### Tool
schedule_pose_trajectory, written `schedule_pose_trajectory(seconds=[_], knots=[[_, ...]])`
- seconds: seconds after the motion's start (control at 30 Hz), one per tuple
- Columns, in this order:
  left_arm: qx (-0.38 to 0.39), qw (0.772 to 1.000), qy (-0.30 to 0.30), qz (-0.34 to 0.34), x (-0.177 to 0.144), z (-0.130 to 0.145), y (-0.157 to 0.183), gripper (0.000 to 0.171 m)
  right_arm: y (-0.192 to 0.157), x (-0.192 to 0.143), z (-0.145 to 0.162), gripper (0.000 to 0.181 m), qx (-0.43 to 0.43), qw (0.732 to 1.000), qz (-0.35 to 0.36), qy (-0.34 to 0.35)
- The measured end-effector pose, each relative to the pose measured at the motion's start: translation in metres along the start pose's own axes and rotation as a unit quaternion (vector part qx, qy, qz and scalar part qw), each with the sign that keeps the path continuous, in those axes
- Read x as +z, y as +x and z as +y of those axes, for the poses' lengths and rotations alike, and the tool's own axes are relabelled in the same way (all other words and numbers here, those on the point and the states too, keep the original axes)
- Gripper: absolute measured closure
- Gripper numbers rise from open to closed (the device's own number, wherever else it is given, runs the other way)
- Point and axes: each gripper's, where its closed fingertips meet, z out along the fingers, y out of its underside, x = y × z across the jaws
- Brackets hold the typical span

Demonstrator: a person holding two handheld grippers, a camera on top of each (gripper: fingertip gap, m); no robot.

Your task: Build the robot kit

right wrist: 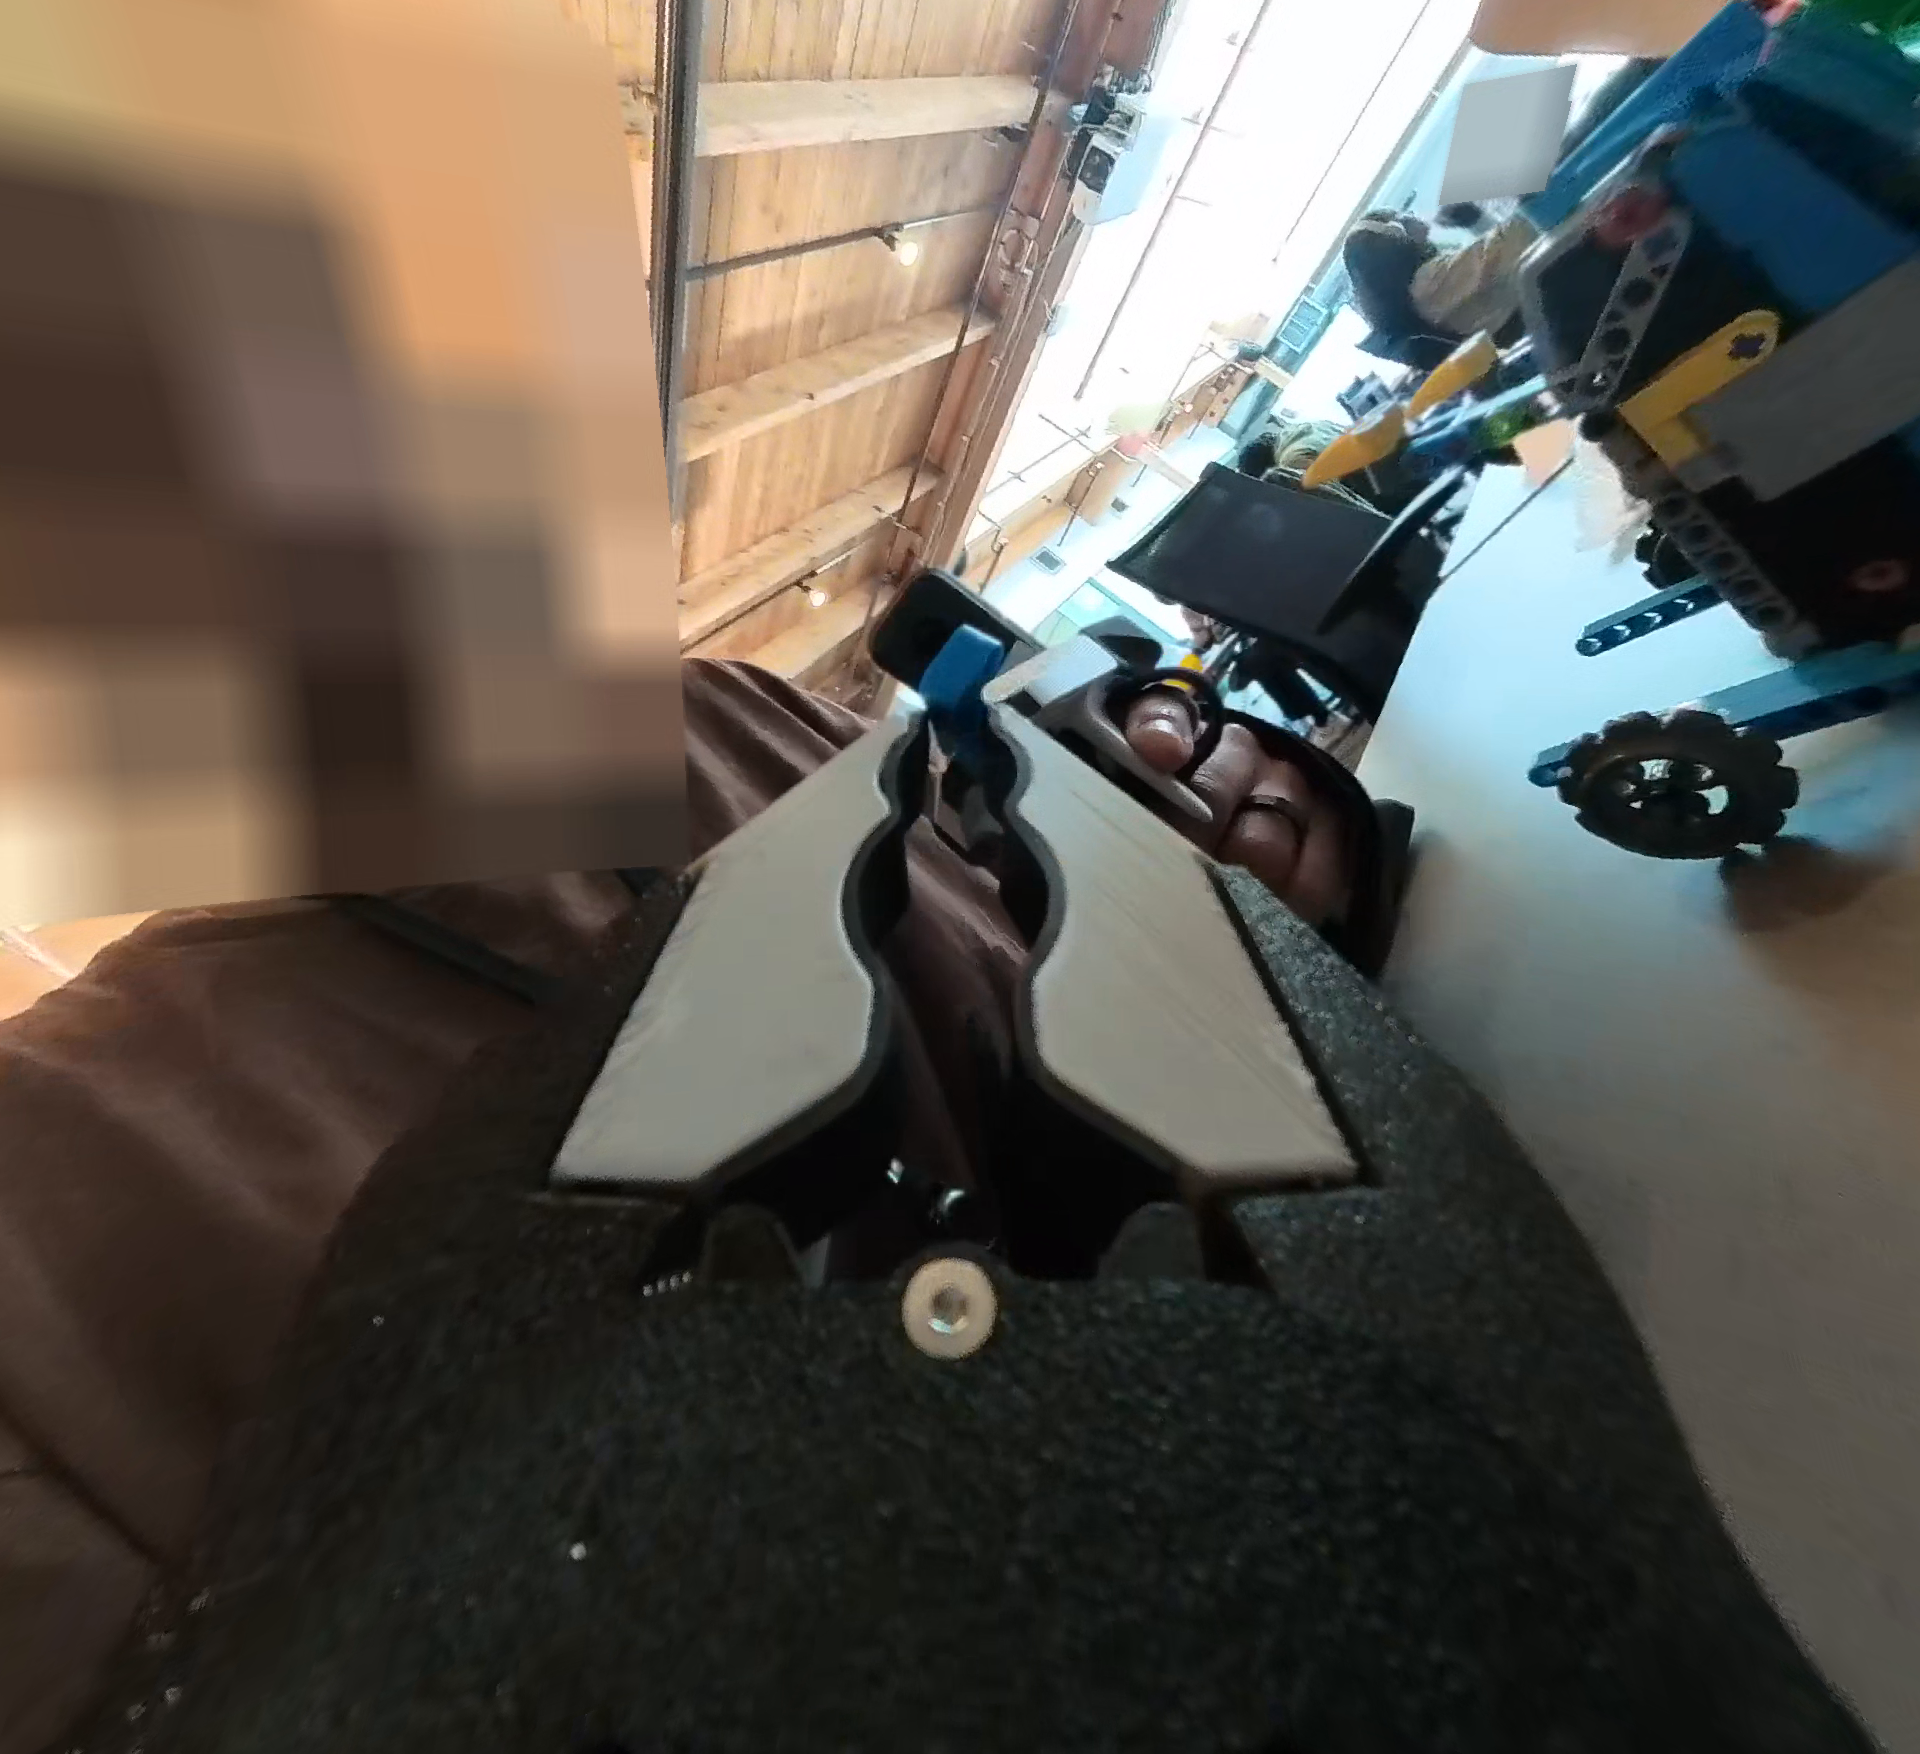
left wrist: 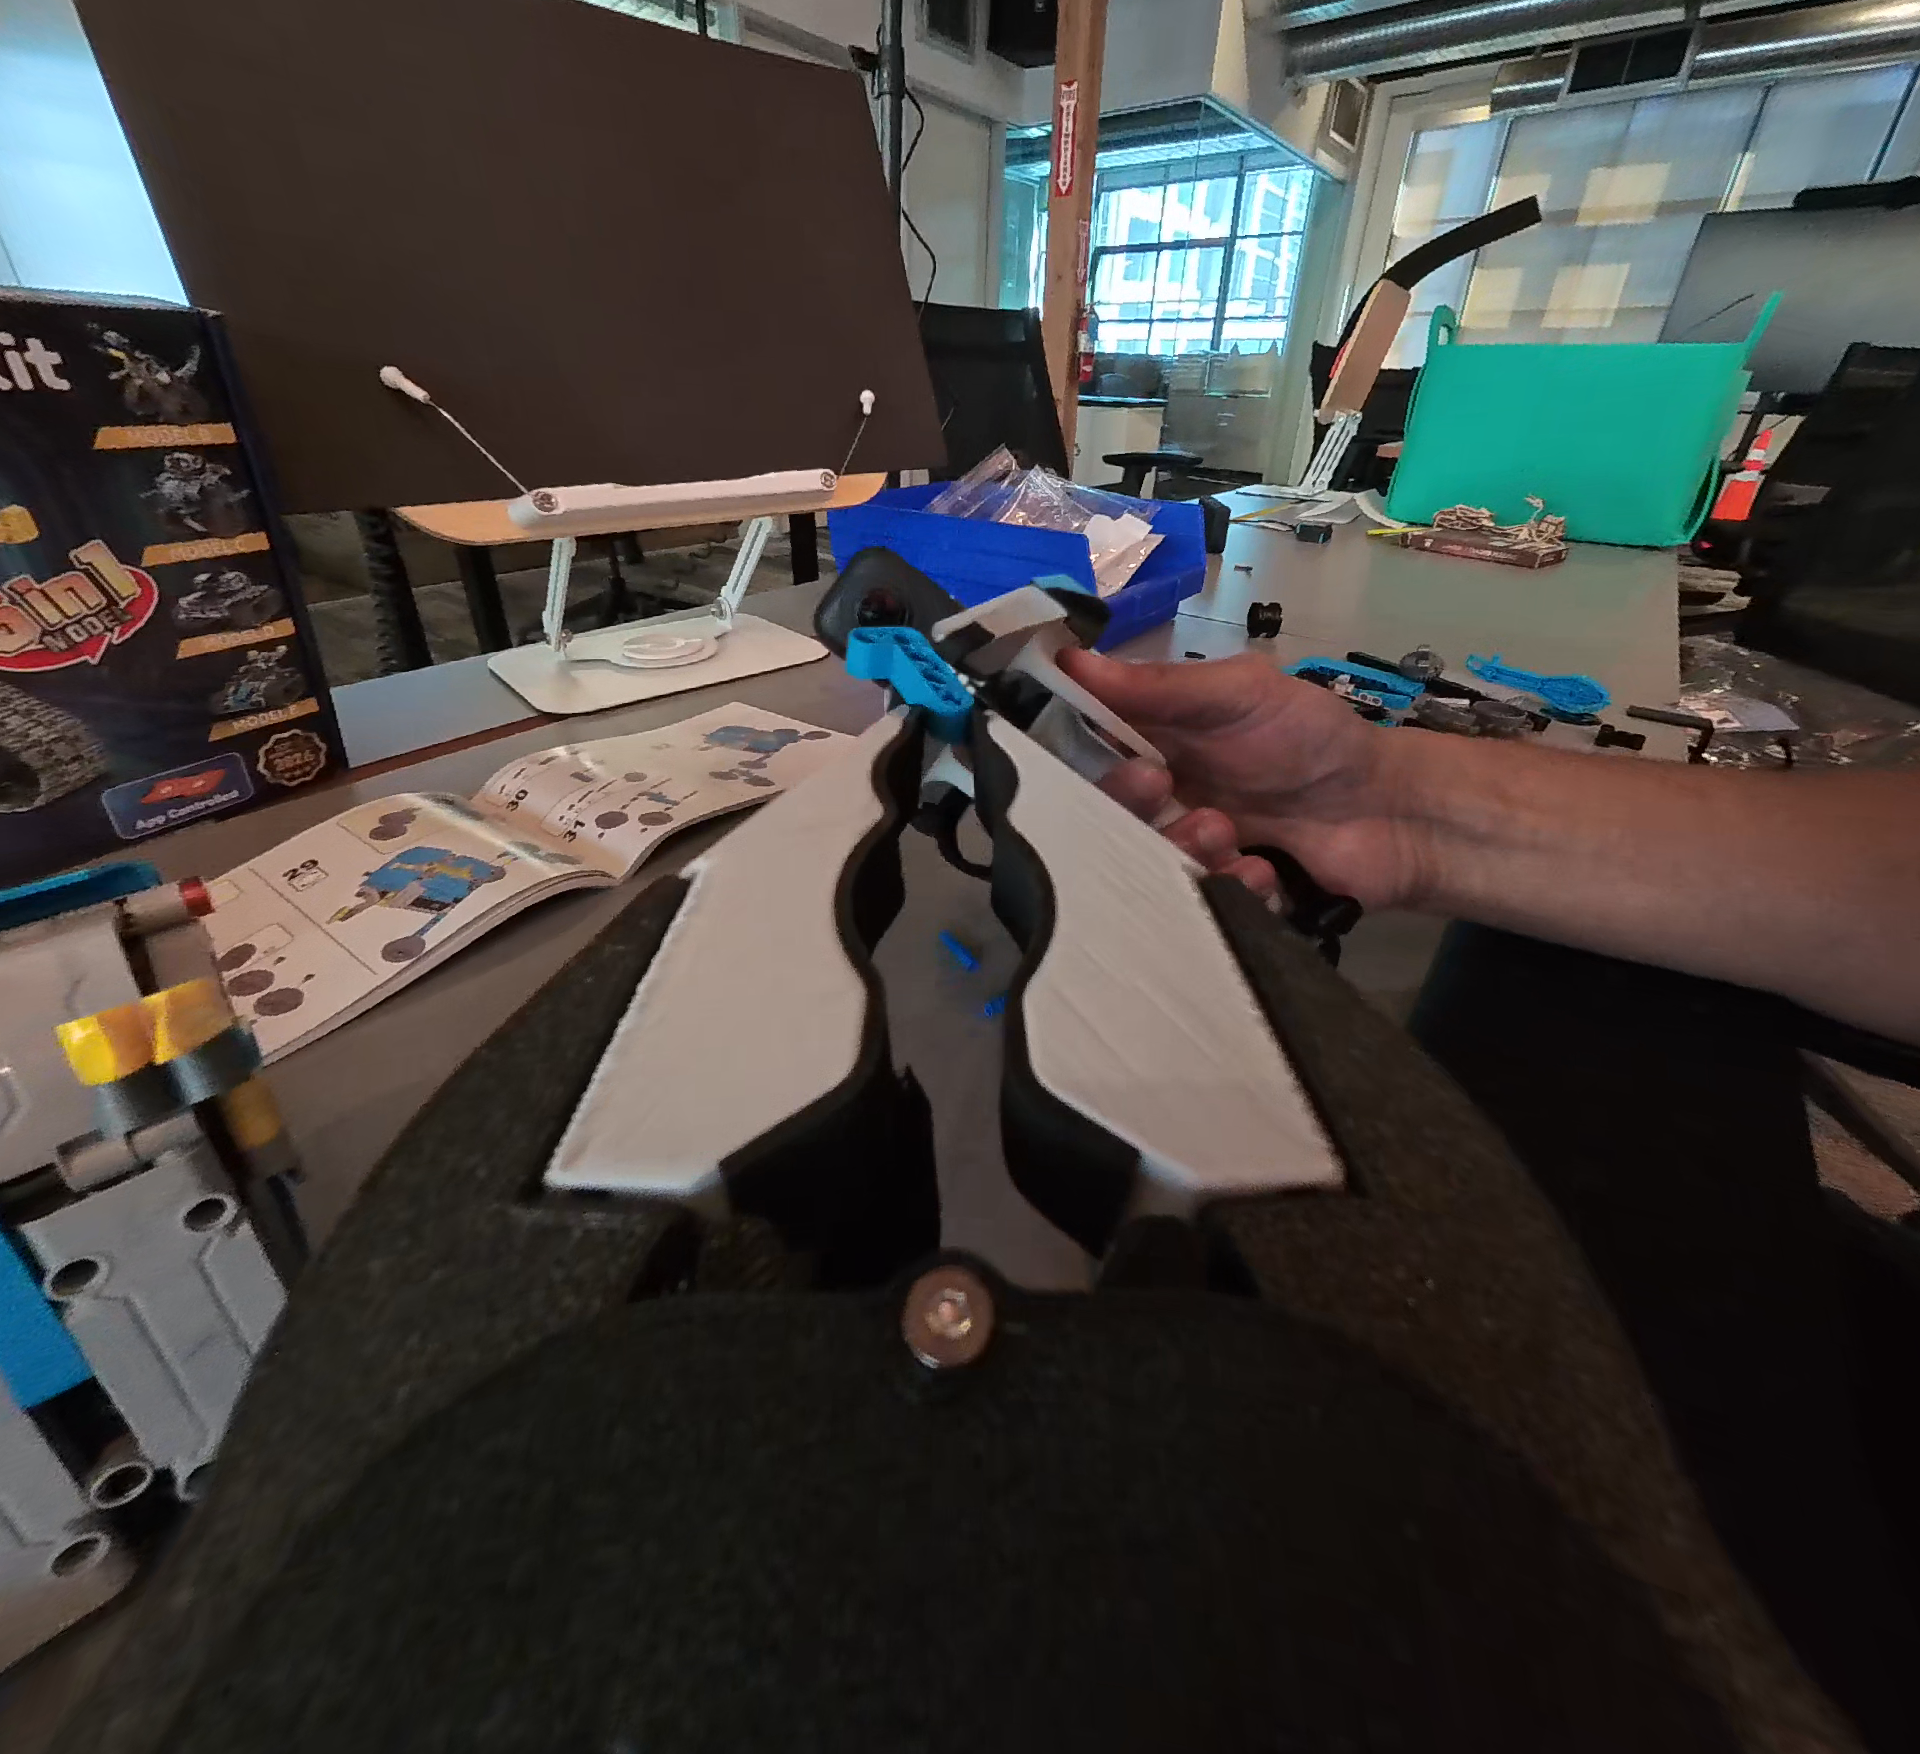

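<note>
My left gripper (left wrist: 943, 719) is shut on a small blue beam with holes (left wrist: 902, 665) and holds it above the grey table (left wrist: 436, 1081). My right gripper (right wrist: 961, 730) faces it tip to tip and is shut on the same blue beam (right wrist: 961, 670). In the left wrist view the right gripper (left wrist: 1013, 634) comes in from the right, held by a person's hand (left wrist: 1247, 769). In the right wrist view the left gripper (right wrist: 1039, 665) shows beyond the beam, with a hand (right wrist: 1247, 800) on its handle.
An open instruction booklet (left wrist: 499, 852) lies left, behind it a kit box (left wrist: 135, 561) and a brown board on a white stand (left wrist: 644, 499). A part-built grey and blue model (left wrist: 125, 1133) (right wrist: 1714, 374) stands close. A blue bin (left wrist: 997, 551), loose parts (left wrist: 1455, 696) and blue pins (left wrist: 961, 951) lie around. My left and right fingertips are right by each other.
</note>
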Motion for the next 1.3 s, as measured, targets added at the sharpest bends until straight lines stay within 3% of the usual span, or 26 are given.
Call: schedule_pose_trajectory(seconds=[0.4,0.5,0.57,0.8,0.93,1.3], knots=[[0.01,0.998,-0.054,-0.036,0.001,0.015,-0.015,0.164,0.022,-0.004,0.0,0.173,0.027,0.999,0.04,0.015],[0.046,0.996,-0.066,-0.03,0.0,0.017,-0.013,0.165,0.016,-0.008,-0.002,0.154,0.023,0.999,0.034,0.014],[0.069,0.995,-0.071,-0.024,0.0,0.018,-0.008,0.165,0.025,-0.013,0.003,0.157,0.037,0.998,0.059,0.001],[0.099,0.992,-0.067,-0.027,0.001,0.017,-0.002,0.164,0.021,-0.012,0.01,0.173,0.085,0.996,0.024,-0.008],[0.091,0.996,-0.022,-0.015,-0.001,0.003,0.003,0.163,0.012,-0.005,0.01,0.174,0.129,0.991,-0.04,0.004],[0.077,0.997,-0.007,0.02,-0.001,0.0,0.013,0.16,0.0,0.0,0.015,0.174,0.144,0.986,-0.078,-0.015]])
